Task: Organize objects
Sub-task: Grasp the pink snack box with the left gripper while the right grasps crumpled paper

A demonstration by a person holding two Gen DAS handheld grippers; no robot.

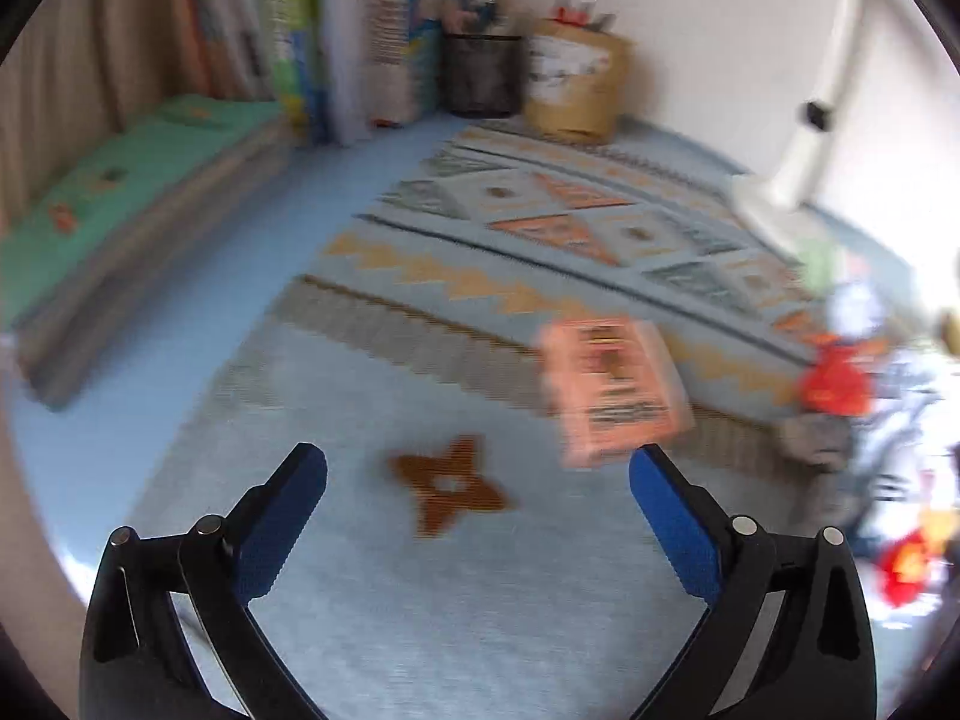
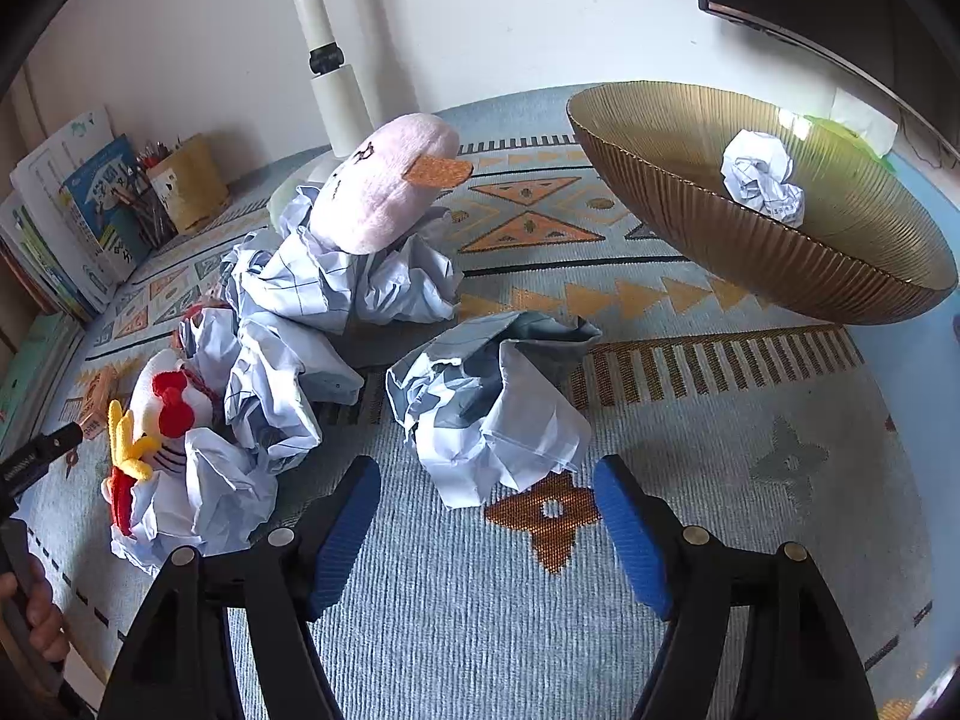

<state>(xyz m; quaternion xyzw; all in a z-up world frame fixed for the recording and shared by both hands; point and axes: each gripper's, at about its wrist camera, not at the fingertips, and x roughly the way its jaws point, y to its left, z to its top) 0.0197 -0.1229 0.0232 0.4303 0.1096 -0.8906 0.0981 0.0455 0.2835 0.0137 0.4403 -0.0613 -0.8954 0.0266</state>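
Observation:
My right gripper (image 2: 487,474) is open and empty, just in front of a crumpled sheet of paper (image 2: 492,402) on the patterned mat (image 2: 456,600). More crumpled paper (image 2: 312,300) lies behind it, with a pink plush duck (image 2: 384,186) on top and a white plush chicken (image 2: 162,414) at the left. A gold ribbed bowl (image 2: 780,252) at the right holds one paper ball (image 2: 762,177). My left gripper (image 1: 478,471) is open and empty above the mat (image 1: 420,600), near a small orange booklet (image 1: 615,387). The left wrist view is blurred.
Upright books (image 1: 336,36), a black mesh pen cup (image 1: 482,75) and a brown paper bag (image 1: 576,81) stand at the back wall. A green book stack (image 1: 120,204) lies at the left. A white lamp post (image 2: 327,54) rises behind the toys. A dark monitor (image 2: 840,6) hangs top right.

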